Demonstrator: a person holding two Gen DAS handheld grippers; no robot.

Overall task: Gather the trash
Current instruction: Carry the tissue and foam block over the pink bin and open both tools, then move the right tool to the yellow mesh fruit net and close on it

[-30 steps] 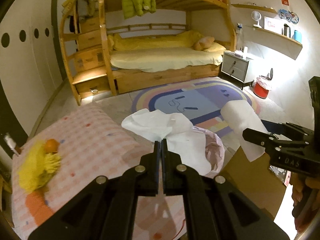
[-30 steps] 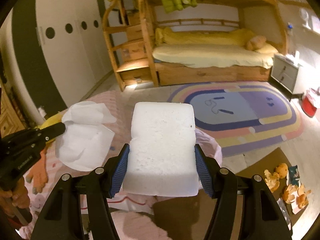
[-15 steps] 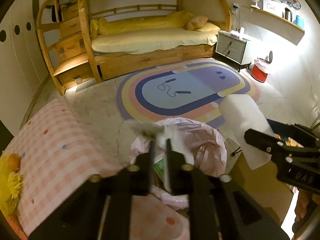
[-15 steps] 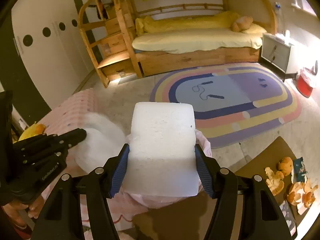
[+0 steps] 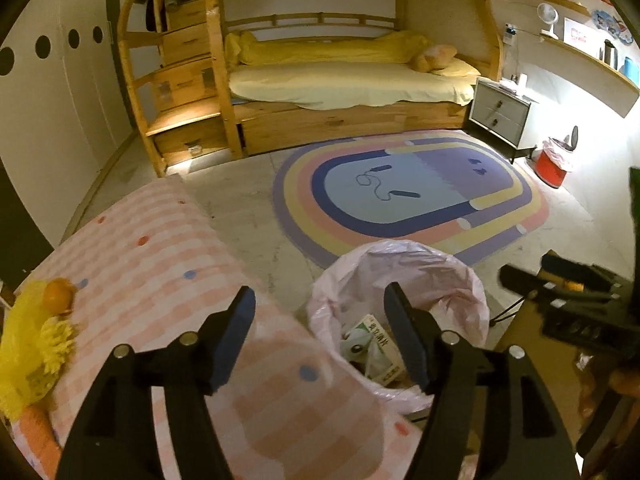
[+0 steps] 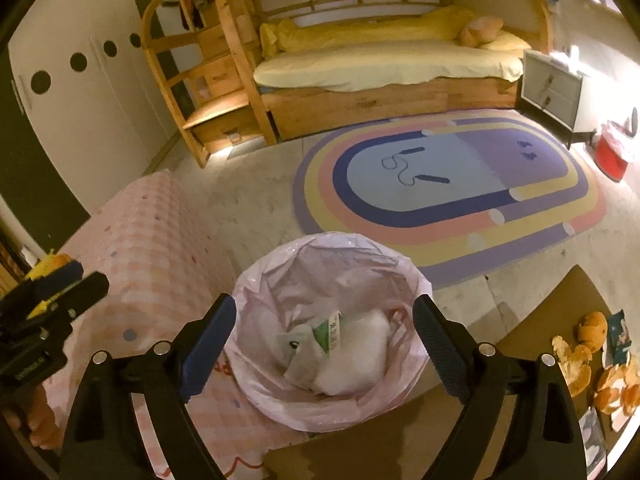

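A bin lined with a pink bag stands on the floor, and also shows in the right wrist view. Inside lie white foam and tissue and a green-and-white packet. My left gripper is open and empty, above the bin's left rim. My right gripper is open and empty, directly above the bin. Orange peel and wrappers lie on a brown table at the right.
A pink checked bed lies left of the bin, with a yellow plush toy on it. A rainbow rug, a wooden bunk bed, a nightstand and a red bin lie beyond.
Both grippers opened. The left let go of the white tissue and the right let go of the white foam block; both now lie in the bin.
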